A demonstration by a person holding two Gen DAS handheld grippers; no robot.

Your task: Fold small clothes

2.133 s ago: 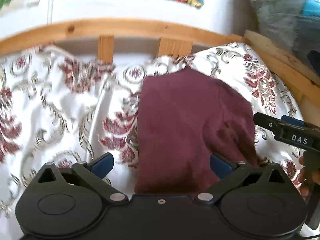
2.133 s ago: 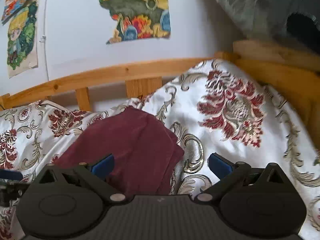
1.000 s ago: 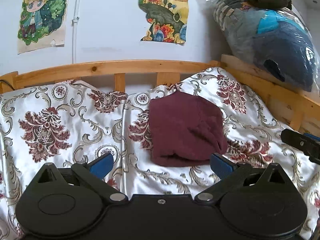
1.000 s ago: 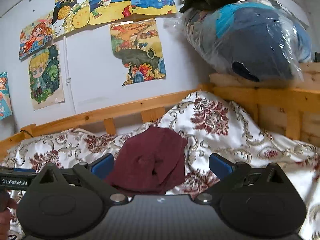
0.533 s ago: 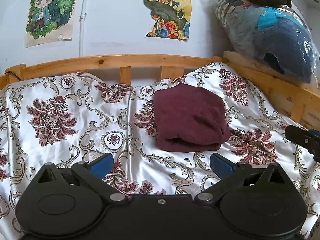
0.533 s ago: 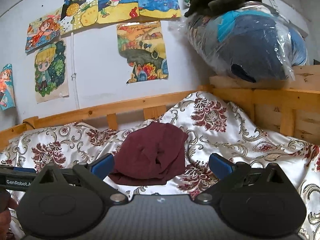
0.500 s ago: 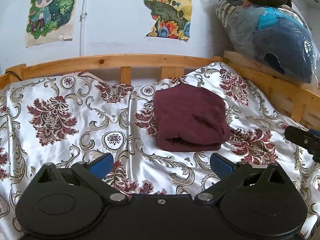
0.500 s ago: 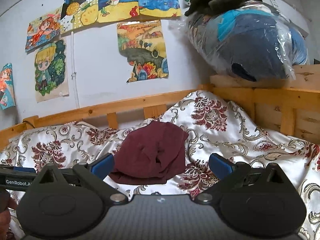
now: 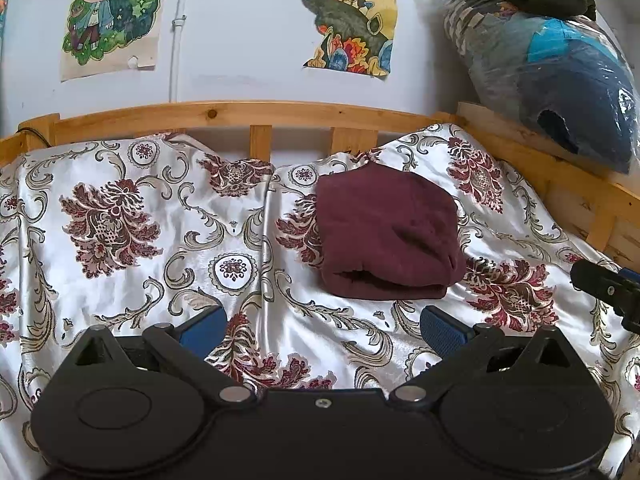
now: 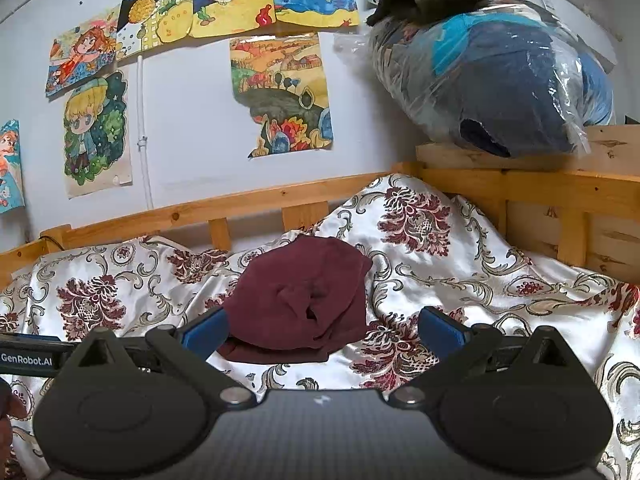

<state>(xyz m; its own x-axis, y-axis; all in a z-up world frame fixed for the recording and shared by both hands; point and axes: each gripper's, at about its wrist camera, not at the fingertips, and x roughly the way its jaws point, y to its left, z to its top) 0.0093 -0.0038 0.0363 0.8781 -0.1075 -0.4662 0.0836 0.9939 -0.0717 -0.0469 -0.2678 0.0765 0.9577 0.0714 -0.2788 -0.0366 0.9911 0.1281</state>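
- Left wrist view: left gripper (image 9: 323,327) is hovering released, jaws spread wide, gripping nothing. Folded maroon garment (image 9: 386,236) is lying right of centre on the floral bedspread (image 9: 120,220), just below the wooden bed rail (image 9: 240,112).
- Right wrist view: right gripper (image 10: 322,330) is also hanging released and empty. The garment (image 10: 300,300) is sitting at frame centre, just above the blue fingers (image 10: 440,330).
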